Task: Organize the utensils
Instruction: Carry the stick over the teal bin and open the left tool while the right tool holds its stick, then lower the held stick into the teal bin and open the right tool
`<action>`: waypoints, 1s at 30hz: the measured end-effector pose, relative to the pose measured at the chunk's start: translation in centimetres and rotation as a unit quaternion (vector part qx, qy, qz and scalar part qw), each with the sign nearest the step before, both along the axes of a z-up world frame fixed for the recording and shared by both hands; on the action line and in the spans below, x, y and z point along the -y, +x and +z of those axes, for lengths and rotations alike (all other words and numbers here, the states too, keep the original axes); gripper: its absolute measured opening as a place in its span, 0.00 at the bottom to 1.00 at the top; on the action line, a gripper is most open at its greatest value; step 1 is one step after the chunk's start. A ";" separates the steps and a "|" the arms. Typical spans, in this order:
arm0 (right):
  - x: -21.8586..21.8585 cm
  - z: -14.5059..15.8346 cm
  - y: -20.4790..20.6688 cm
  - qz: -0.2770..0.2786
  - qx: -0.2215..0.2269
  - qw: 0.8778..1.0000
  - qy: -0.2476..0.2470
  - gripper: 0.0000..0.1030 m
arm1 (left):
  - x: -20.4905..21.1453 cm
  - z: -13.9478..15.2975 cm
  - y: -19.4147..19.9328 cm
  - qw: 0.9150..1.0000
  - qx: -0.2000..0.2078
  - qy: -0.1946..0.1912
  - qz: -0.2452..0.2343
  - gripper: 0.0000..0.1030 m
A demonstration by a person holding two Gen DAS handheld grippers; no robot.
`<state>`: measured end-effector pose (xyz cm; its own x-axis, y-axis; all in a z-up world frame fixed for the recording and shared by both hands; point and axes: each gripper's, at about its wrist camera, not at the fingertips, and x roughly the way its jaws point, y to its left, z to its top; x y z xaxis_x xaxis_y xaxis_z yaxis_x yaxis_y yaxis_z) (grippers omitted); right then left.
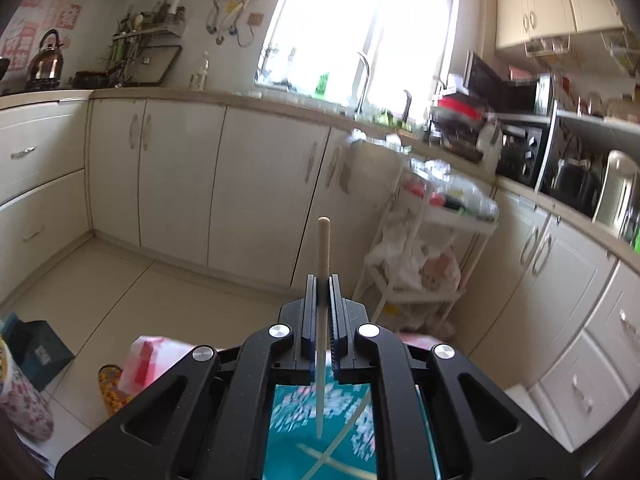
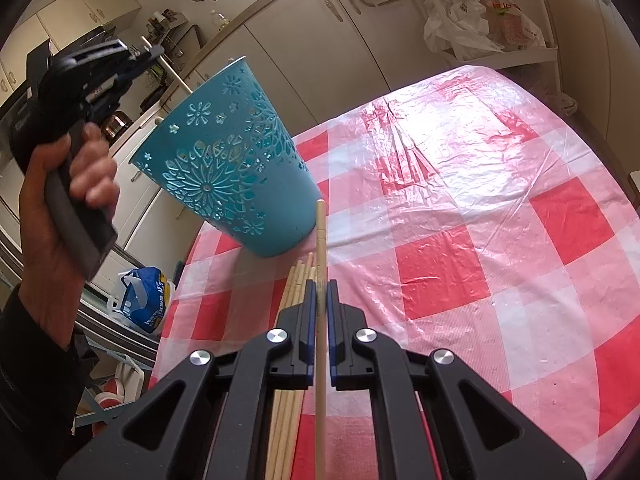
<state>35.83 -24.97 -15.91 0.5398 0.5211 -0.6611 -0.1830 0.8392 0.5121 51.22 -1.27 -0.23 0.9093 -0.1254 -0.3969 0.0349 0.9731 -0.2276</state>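
My left gripper (image 1: 322, 280) is shut on a wooden chopstick (image 1: 323, 248) that points up past the fingertips; its lower end hangs over the teal perforated holder (image 1: 324, 432) below. In the right wrist view the left gripper (image 2: 138, 54) hovers above the teal holder (image 2: 228, 160), which stands on the checked table with a chopstick (image 2: 176, 78) pointing into its mouth. My right gripper (image 2: 320, 284) is shut on another chopstick (image 2: 320, 232), held above a bundle of several chopsticks (image 2: 294, 280) lying on the cloth in front of the holder.
The red-and-white checked tablecloth (image 2: 460, 208) under clear plastic covers the table. Cream kitchen cabinets (image 1: 180, 184), a white trolley (image 1: 424, 248) with bags, and a counter with appliances ring the room. Bags and slippers (image 1: 24, 400) lie on the floor.
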 end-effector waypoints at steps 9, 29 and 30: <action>-0.2 3.1 -0.6 -0.007 0.069 0.998 0.007 0.06 | -1.1 -1.8 -3.9 0.998 -0.040 0.038 -0.003 0.51; -2.0 18.7 -0.4 -0.014 0.217 0.975 0.033 0.06 | -11.3 -8.5 -22.9 0.994 -0.088 -0.059 0.039 0.66; -2.2 19.4 -0.2 -0.014 0.223 0.974 0.031 0.06 | -11.5 -8.7 -23.3 0.993 -0.089 -0.060 0.038 0.66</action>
<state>35.60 -22.77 3.50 0.7807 0.5334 -0.3257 -0.3757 0.8170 0.4374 27.95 10.24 -8.96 0.8347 -0.1162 -0.5383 -0.0883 0.9366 -0.3390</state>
